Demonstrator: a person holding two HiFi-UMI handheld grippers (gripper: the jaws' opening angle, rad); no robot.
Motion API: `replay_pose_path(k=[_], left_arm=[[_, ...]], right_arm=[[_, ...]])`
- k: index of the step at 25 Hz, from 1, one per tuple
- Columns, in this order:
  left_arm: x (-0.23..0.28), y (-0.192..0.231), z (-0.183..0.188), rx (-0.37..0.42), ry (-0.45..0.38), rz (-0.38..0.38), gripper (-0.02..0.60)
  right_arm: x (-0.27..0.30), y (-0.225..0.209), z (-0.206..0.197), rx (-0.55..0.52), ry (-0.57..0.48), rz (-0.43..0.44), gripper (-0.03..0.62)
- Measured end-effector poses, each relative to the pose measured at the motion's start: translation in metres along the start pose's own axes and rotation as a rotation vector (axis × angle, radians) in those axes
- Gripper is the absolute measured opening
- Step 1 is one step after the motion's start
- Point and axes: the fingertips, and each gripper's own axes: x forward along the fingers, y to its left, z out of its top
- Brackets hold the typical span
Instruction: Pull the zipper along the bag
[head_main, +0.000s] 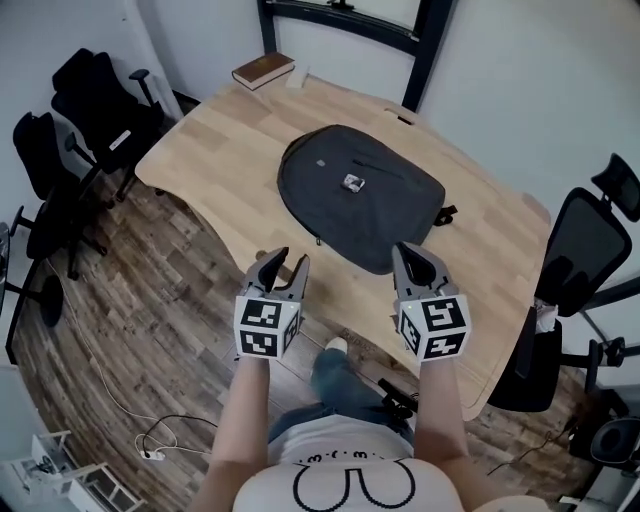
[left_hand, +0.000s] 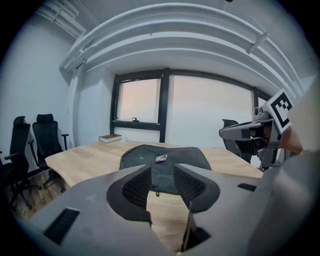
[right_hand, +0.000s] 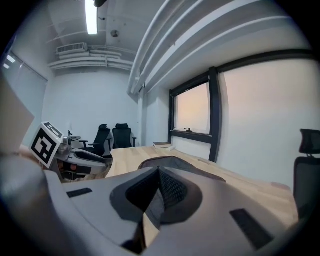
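Observation:
A dark grey bag (head_main: 358, 195) lies flat on the wooden table (head_main: 230, 140), with a small tag (head_main: 352, 182) on its top. In the left gripper view the bag (left_hand: 165, 159) lies ahead and a zipper pull (left_hand: 157, 190) hangs at its near edge. My left gripper (head_main: 285, 268) hovers open before the table's near edge, nothing between its jaws. My right gripper (head_main: 416, 262) is shut and empty, its tips over the bag's near edge. The right gripper view shows the bag (right_hand: 172, 161) just past the closed jaws.
A book (head_main: 264, 70) lies at the table's far corner. Black office chairs (head_main: 95, 105) stand to the left and another chair (head_main: 580, 250) to the right. A cable (head_main: 150, 440) lies on the wooden floor near my legs.

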Motion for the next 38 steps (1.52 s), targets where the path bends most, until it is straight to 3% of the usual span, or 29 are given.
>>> replay_pose_path(k=[6,13,25,34,36,38], left_arm=[[0.058,0.013,-0.016,0.006,0.109,-0.068,0.137],[0.087,0.011,-0.055,-0.012,0.219,-0.121,0.155],[0.126,0.011,-0.120,-0.023,0.380,-0.095,0.155],[0.148,0.016,-0.138,0.011,0.416,0.051,0.152],[0.150,0.016,-0.138,0.021,0.415,0.075,0.131],[0.150,0.018,-0.136,0.038,0.408,0.101,0.066]], right_arm=[[0.045,-0.025,-0.019,0.044,0.094,-0.026,0.051],[0.062,-0.028,-0.049,0.052,0.201,-0.032,0.052],[0.073,-0.026,-0.111,0.176,0.358,-0.096,0.052],[0.080,-0.030,-0.127,0.271,0.417,-0.123,0.052],[0.080,-0.030,-0.127,0.266,0.418,-0.123,0.052],[0.080,-0.030,-0.128,0.262,0.420,-0.121,0.052]])
